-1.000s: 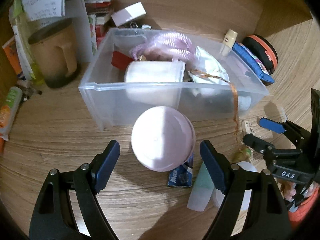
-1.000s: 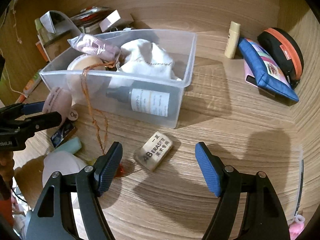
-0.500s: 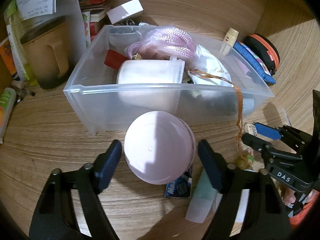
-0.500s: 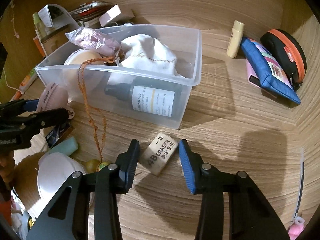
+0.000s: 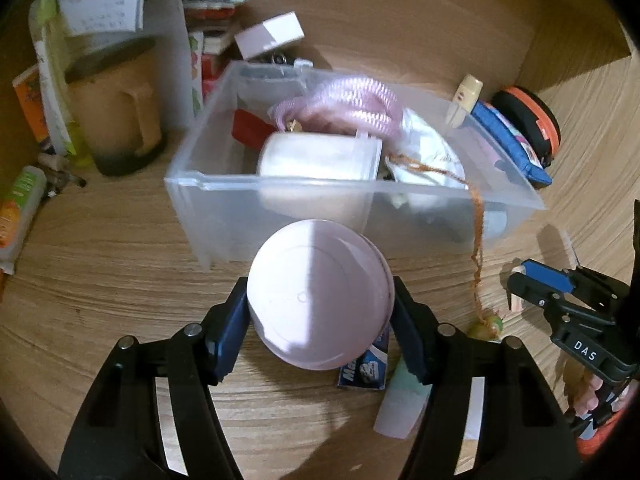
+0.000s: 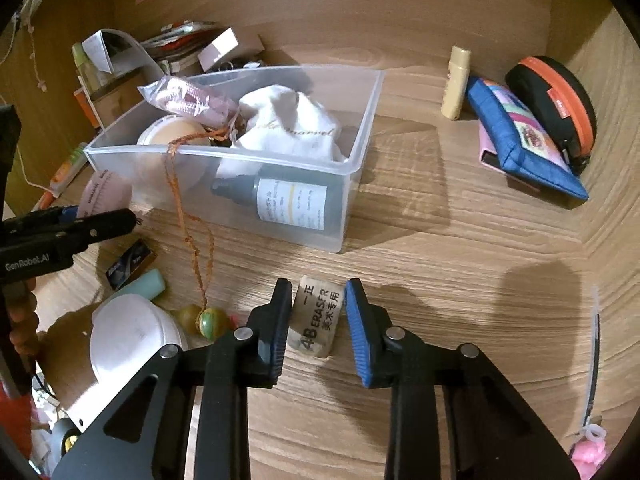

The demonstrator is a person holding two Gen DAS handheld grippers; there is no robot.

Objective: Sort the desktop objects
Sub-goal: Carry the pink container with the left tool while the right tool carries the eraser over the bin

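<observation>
- Two grasps are in hand at once, one per gripper, and both sets of jaws are closing as I watch.
- My left gripper (image 5: 320,316) has its blue pads against the two sides of a round pink case (image 5: 320,294); I judge the pads to be pressing on it, so it looks gripped.
- The pink case sits just in front of the near wall of the clear plastic bin (image 5: 280,200), above a small dark packet (image 5: 366,368) lying on the wooden desk (image 5: 100,272).
- My right gripper (image 6: 316,320) has an eraser (image 6: 318,320) between its pads. The left pad looks to be touching it; a narrow gap seems to remain at the right pad, so I would not call it clamped yet.
- The eraser lies flat on the desk, a little way in front of the bin's near corner.
- An orange beaded cord (image 6: 192,232) hangs out over the bin's front wall, its beads resting on the desk left of the eraser.
- Step, as I judge it: picking up loose items to go into the bin.
- Next, I think: finish closing on the eraser, lift both straight up, clear the bin wall and the cord, then release inside.
</observation>
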